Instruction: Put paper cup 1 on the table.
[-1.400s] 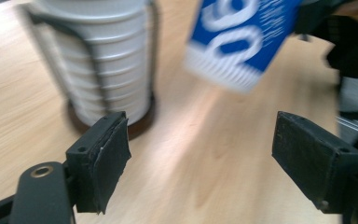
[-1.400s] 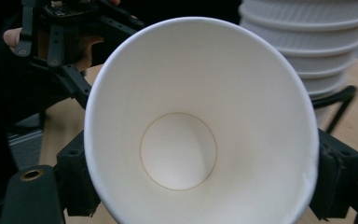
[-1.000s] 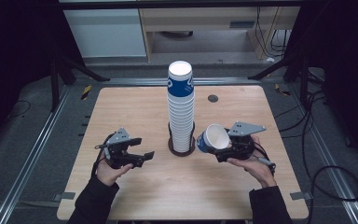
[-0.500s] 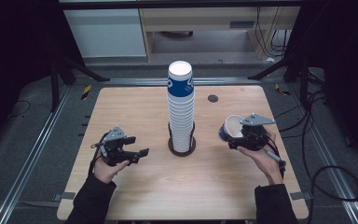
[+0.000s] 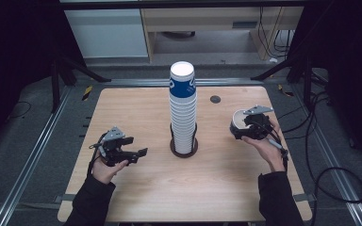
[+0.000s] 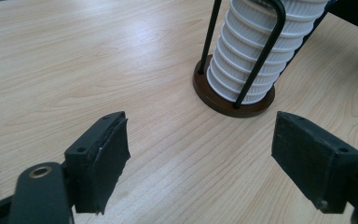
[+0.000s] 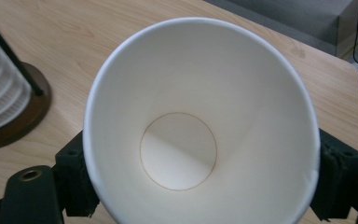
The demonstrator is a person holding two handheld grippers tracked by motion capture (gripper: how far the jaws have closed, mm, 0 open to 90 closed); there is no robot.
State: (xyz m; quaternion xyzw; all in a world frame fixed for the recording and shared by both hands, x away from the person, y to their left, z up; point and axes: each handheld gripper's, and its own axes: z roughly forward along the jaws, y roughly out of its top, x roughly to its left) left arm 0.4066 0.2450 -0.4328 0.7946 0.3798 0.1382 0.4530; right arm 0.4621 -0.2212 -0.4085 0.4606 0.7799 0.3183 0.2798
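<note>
A tall stack of paper cups [image 5: 183,110], white with a blue band near the top, stands upside down in a wire holder on a round brown base [image 5: 184,149] at the table's middle. My right gripper [image 5: 245,127] is shut on a single white paper cup [image 7: 196,126], whose open mouth faces the camera in the right gripper view. It hovers right of the stack. My left gripper [image 5: 139,153] is open and holds nothing, low over the wood left of the stack [image 6: 256,60]; its pads [image 6: 109,154] stand wide apart.
The wooden table [image 5: 122,108] has a small dark round grommet [image 5: 215,99] at the back right. Metal rails [image 5: 33,155] run along both sides, cables trail at the right, and a shelf unit stands behind the table.
My right gripper has carried the cup rightward, away from the stack, and turned its mouth upward. My left gripper has drifted slightly back and to the left, still open.
</note>
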